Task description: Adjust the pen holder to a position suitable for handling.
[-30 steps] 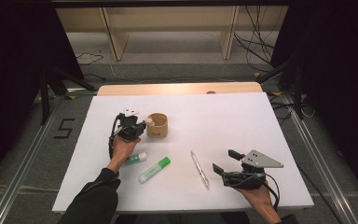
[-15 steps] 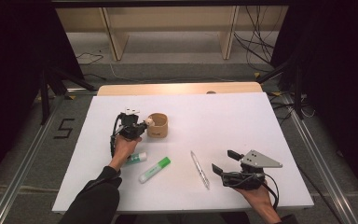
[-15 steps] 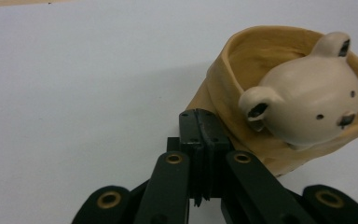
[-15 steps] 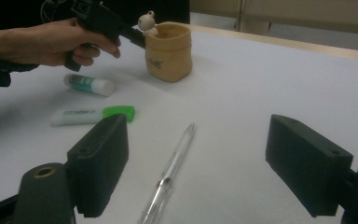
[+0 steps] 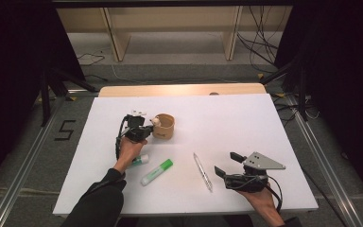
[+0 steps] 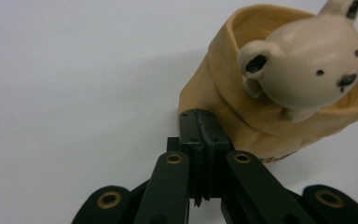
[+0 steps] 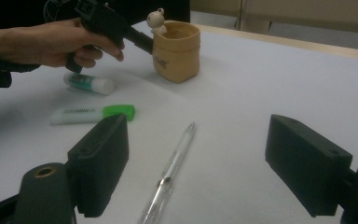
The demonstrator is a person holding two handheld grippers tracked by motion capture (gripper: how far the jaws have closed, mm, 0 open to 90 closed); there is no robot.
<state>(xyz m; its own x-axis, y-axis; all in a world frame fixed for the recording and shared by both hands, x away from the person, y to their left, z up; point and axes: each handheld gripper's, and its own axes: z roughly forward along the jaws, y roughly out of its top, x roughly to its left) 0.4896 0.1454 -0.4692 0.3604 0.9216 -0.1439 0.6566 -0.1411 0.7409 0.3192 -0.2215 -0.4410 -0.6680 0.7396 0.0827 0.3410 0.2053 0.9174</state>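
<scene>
Over on the white table (image 5: 274,132), the left gripper (image 5: 147,130) has its black jaws pressed flat together with nothing between them, their tips right at the side of the tan pouch-shaped cup (image 5: 164,126), touching or all but touching its wall; I cannot tell which. A small cream bear figure (image 6: 303,60) sits at the cup's rim, on the side nearest that gripper. The cup stands upright near the middle of the table, toward the person's left. Behind the left hand (image 5: 130,149) lies a short glue stick (image 5: 139,161), and just beside it a white marker with a green cap (image 5: 156,171), both flat on the table. The right gripper (image 5: 227,165) rests low near the front edge, its jaws wide apart and empty, and a clear pen (image 5: 202,171) lies just beside it, between it and the marker.
</scene>
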